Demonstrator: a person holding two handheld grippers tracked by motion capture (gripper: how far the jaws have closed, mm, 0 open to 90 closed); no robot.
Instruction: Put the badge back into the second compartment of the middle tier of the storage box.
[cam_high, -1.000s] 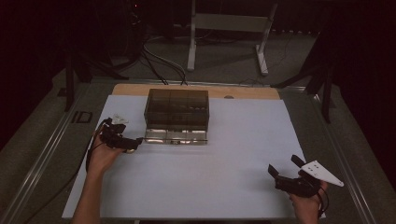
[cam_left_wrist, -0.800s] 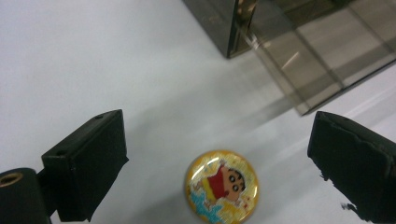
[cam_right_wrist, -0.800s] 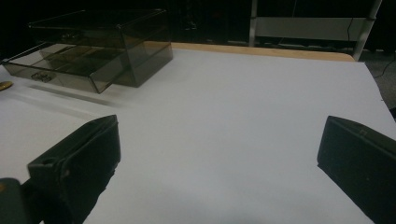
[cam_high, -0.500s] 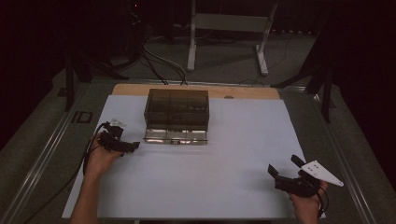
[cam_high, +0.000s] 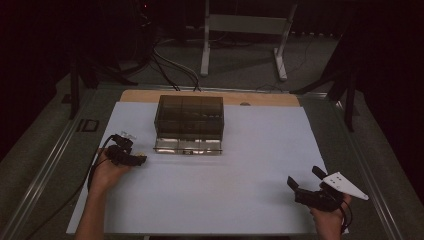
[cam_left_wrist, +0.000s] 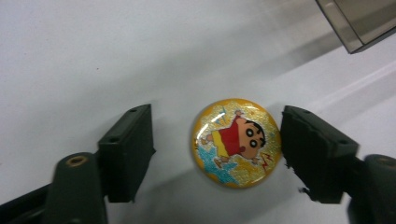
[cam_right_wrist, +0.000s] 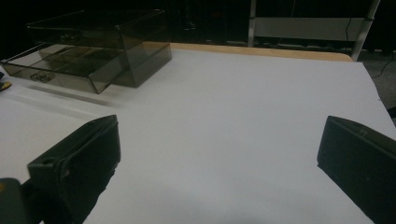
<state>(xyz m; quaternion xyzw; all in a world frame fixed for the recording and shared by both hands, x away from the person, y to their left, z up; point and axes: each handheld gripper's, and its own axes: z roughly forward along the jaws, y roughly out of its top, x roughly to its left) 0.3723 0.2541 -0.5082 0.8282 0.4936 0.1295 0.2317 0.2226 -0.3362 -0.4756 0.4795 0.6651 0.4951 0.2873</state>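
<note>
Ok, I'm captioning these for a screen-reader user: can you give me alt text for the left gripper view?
A round yellow cartoon badge lies flat on the white table between the black jaws of the left gripper, which have just been closing; the right one is at its rim, the left one apart. A corner of a smoky clear box shows top right.

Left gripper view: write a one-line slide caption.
Left gripper, jaws just closing, straddles a round cartoon badge on the white table.

Our left gripper (cam_left_wrist: 217, 154) points down at the table from our left hand (cam_high: 107, 172), and its jaws have just been closing without pressing on anything. Our right gripper (cam_right_wrist: 217, 163), in our right hand (cam_high: 327, 217), rests low with jaws spread wide.
</note>
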